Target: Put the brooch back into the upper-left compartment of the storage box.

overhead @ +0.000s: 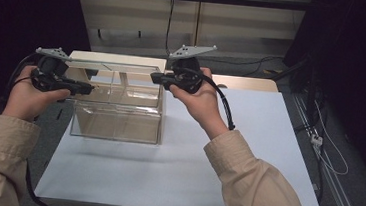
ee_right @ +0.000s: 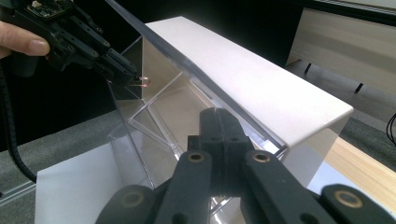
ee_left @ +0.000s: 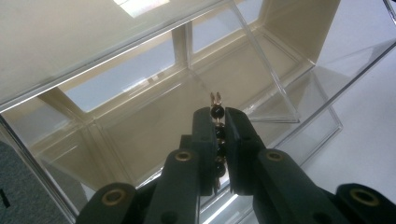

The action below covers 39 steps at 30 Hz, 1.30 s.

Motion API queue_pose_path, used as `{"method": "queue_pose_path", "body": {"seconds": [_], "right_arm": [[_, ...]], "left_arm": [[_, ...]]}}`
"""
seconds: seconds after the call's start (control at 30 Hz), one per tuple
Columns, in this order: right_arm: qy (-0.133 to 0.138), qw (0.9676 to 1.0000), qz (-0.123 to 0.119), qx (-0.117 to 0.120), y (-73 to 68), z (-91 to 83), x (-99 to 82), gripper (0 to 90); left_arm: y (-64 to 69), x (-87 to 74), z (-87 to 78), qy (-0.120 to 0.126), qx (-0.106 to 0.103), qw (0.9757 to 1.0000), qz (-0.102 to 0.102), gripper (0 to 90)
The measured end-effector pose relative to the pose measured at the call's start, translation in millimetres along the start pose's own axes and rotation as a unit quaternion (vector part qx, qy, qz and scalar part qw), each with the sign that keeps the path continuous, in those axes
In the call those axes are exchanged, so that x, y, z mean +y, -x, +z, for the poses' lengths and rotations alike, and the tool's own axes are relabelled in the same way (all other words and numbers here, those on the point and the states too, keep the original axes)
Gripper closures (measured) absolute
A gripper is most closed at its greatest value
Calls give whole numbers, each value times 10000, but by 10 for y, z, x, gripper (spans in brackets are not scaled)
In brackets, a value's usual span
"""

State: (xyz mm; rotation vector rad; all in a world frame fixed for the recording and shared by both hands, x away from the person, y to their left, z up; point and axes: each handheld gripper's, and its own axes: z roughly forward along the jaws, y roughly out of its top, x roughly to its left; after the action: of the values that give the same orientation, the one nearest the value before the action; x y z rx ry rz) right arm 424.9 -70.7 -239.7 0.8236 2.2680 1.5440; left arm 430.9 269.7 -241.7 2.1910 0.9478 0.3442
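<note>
A clear plastic box (overhead: 116, 122) with inner dividers (ee_left: 187, 51) stands on the white mat (overhead: 247, 154). My left gripper (overhead: 88, 88) hovers at the box's left top edge, shut on a string of black beads (ee_left: 219, 134). The string's small gold clasp (ee_left: 215, 98) sticks out past the jaw tips over the open compartments. From the right gripper view, that left gripper (ee_right: 126, 74) and the clasp (ee_right: 144, 82) show above the box (ee_right: 154, 121). My right gripper (overhead: 154, 76) is shut with nothing in it (ee_right: 219, 114), held over the box's right top edge.
A white panel (ee_right: 243, 79) runs along the far side of the box. Beyond it lies a wooden tabletop (overhead: 248, 82). Cables (overhead: 318, 140) and a metal rail run along the floor at the right. The mat has open room in front and to the right.
</note>
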Motion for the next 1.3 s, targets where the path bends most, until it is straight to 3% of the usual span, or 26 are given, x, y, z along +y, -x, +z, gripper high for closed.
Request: {"method": "queue_pose_path", "body": {"seconds": [0.37,0.7,0.93,1.3], "right_arm": [[-14,10000,11,10,9,9,-13,900],[-49,10000,39,36,27,55,-26,900],[-33,10000,52,72,32,66,-29,900],[48,9999,47,146,-12,-4,-12,900]], "left_arm": [[-22,-15,38,69,34,10000,23,823],[49,-33,38,163,-104,9998,13,676],[182,-59,6,213,-344,9992,-27,502],[375,-146,17,234,-607,9979,33,351]]}}
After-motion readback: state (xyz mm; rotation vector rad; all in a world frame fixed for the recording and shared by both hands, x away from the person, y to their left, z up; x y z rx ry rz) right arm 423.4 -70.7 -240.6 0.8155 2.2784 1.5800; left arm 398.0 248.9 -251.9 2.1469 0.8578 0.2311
